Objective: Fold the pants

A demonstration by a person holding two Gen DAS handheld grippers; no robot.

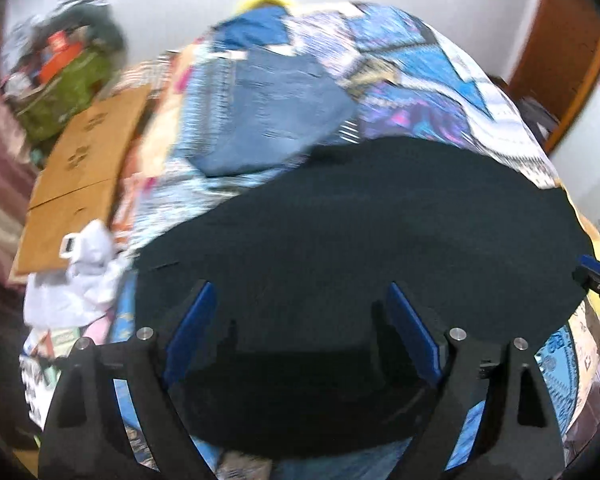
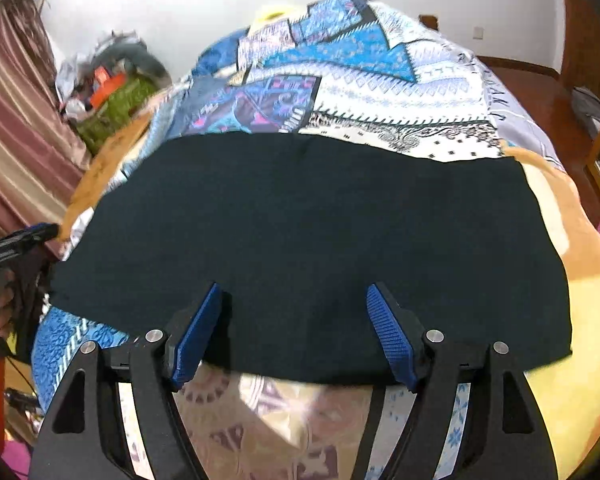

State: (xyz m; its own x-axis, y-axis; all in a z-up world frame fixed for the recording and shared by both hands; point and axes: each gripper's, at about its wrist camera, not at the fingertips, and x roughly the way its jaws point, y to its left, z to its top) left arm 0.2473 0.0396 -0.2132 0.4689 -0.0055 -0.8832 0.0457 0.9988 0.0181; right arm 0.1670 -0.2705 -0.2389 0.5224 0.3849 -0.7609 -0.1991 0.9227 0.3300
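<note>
The black pants (image 1: 360, 232) lie spread flat on a patterned bedspread (image 1: 420, 80); they fill the middle of the right wrist view (image 2: 300, 240) too. My left gripper (image 1: 300, 300) is open and empty, its blue fingers just above the near part of the pants. My right gripper (image 2: 294, 304) is open and empty, hovering over the pants' near edge. Each gripper shows at the edge of the other's view, the right one (image 1: 596, 280) and the left one (image 2: 16, 244).
Blue jeans (image 1: 268, 112) lie folded on the bed beyond the pants. A cardboard box (image 1: 84, 168) and white cloth (image 1: 80, 276) sit at the left. A cluttered pile (image 2: 116, 92) stands by the curtain (image 2: 16, 120). Wooden furniture (image 2: 580, 80) is on the right.
</note>
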